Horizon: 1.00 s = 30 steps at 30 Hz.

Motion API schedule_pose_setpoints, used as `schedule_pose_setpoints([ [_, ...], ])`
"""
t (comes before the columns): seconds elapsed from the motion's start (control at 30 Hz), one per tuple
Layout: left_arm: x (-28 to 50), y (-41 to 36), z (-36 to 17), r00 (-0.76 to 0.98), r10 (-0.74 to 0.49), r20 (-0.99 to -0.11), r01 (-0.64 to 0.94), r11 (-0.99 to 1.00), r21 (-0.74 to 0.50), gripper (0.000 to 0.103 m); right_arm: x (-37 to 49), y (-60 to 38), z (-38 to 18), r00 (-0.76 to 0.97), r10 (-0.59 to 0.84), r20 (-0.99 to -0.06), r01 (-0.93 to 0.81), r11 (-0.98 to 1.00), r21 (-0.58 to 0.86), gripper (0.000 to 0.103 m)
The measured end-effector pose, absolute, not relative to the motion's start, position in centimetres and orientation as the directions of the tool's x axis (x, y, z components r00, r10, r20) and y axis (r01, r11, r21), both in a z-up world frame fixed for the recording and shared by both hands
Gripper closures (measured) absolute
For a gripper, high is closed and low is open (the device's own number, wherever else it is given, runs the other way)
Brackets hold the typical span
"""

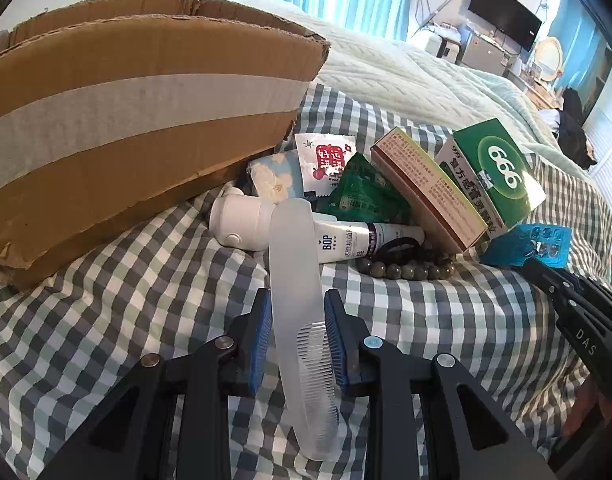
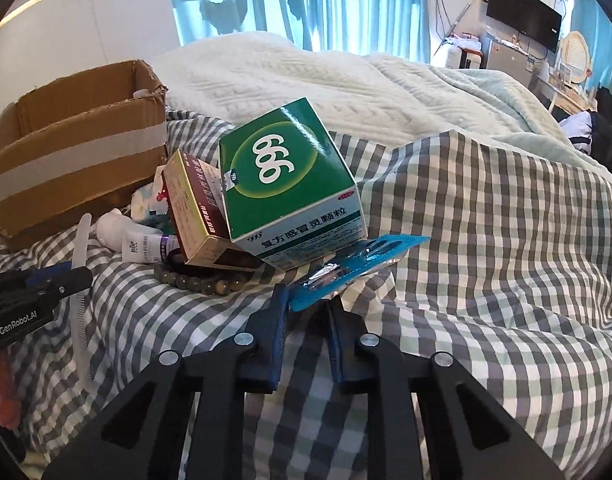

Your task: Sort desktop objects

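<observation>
A long translucent comb [image 1: 294, 264] stands between the blue pads of my left gripper [image 1: 297, 296], which is shut on it just above the checked bedsheet [image 1: 146, 280]. From the right wrist, that comb [image 2: 80, 240] and left gripper [image 2: 76, 276] show at the left edge. My right gripper [image 2: 307, 298] is shut on the near corner of a blue blister pack [image 2: 365, 256], which leans against a green 999 medicine box [image 2: 290, 184]. In the left wrist view the right gripper [image 1: 545, 276] touches the blister pack [image 1: 521, 240].
An open cardboard box [image 1: 126, 120] with a tape band stands at the left. The pile holds a brown carton [image 1: 425, 192], a white bottle [image 1: 238, 224], a BOP tube [image 1: 357, 240], a bead bracelet [image 1: 405, 270] and sachets [image 1: 325, 160]. A white blanket [image 2: 306, 80] lies behind.
</observation>
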State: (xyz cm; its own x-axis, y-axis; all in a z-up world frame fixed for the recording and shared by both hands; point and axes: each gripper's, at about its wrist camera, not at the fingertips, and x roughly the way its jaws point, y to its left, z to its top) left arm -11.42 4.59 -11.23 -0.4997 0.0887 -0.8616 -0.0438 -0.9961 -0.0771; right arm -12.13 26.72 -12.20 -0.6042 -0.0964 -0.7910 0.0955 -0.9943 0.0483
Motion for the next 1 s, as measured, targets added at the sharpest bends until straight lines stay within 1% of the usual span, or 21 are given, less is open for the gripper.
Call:
schedule_pose_setpoints([
  [0.1,-11.3,4.5,-11.3,-0.503,0.076,-0.861,-0.035,-0.997,-0.067,0.076,-12.2,26.8,-12.2,-0.605,-0.1,-0.79,0.093,-0.994,0.055,0.088],
  [0.23,-11.6,4.2,-11.3,-0.509,0.07,-0.858,-0.031,-0.998,-0.063,0.076,-11.9,27.0,-11.4,-0.644,-0.098,-0.759,0.085,-0.995,0.057,0.089],
  [0.3,-11.7,4.3,-11.1,-0.518,0.075,-0.852,-0.038,-0.997,-0.065,0.076,-11.6,27.4,-10.8,-0.657,-0.117,-0.745,0.085,-0.993,0.08,0.089],
  [0.43,-11.8,4.5,-10.5,-0.531,0.087,-0.843,-0.055,-0.996,-0.068,0.076,-10.7,27.7,-9.2,-0.689,-0.115,-0.715,0.087,-0.993,0.076,0.09],
  [0.5,-11.8,4.6,-9.9,-0.539,0.097,-0.836,-0.066,-0.995,-0.073,0.076,-10.2,27.7,-8.2,-0.701,-0.115,-0.704,0.093,-0.993,0.071,0.092],
  [0.63,-11.5,4.8,-7.8,-0.567,0.111,-0.816,-0.09,-0.993,-0.073,0.076,-9.3,26.9,-6.0,-0.725,-0.106,-0.681,0.113,-0.993,0.034,0.096],
  [0.73,-11.2,4.4,-6.2,-0.589,0.122,-0.799,-0.088,-0.992,-0.087,0.076,-8.8,25.6,-4.6,-0.74,-0.07,-0.669,0.132,-0.99,-0.042,0.099],
  [0.8,-10.9,4.0,-5.3,-0.604,0.124,-0.787,-0.085,-0.992,-0.091,0.076,-8.4,25.5,-4.1,-0.741,-0.086,-0.666,0.145,-0.989,-0.033,0.1],
  [0.83,-10.7,3.8,-4.9,-0.612,0.125,-0.78,-0.084,-0.992,-0.093,0.08,-8.2,25.4,-3.8,-0.748,-0.086,-0.658,0.142,-0.989,-0.032,0.1],
  [0.9,-10.4,3.3,-4.0,-0.628,0.131,-0.767,-0.086,-0.991,-0.099,0.081,-7.7,25.1,-3.4,-0.752,-0.092,-0.652,0.148,-0.989,-0.032,0.1],
  [0.93,-10.4,3.1,-3.7,-0.632,0.132,-0.764,-0.087,-0.991,-0.1,0.081,-7.7,24.9,-3.4,-0.744,-0.096,-0.661,0.154,-0.988,-0.03,0.1],
  [0.97,-10.3,3.0,-3.4,-0.633,0.134,-0.763,-0.086,-0.991,-0.102,0.081,-8.0,24.7,-3.8,-0.716,-0.094,-0.691,0.157,-0.987,-0.029,0.1],
  [1.0,-10.2,3.1,-3.3,-0.629,0.135,-0.766,-0.087,-0.991,-0.104,0.081,-8.3,24.6,-4.2,-0.704,-0.083,-0.706,0.151,-0.988,-0.034,0.093],
])
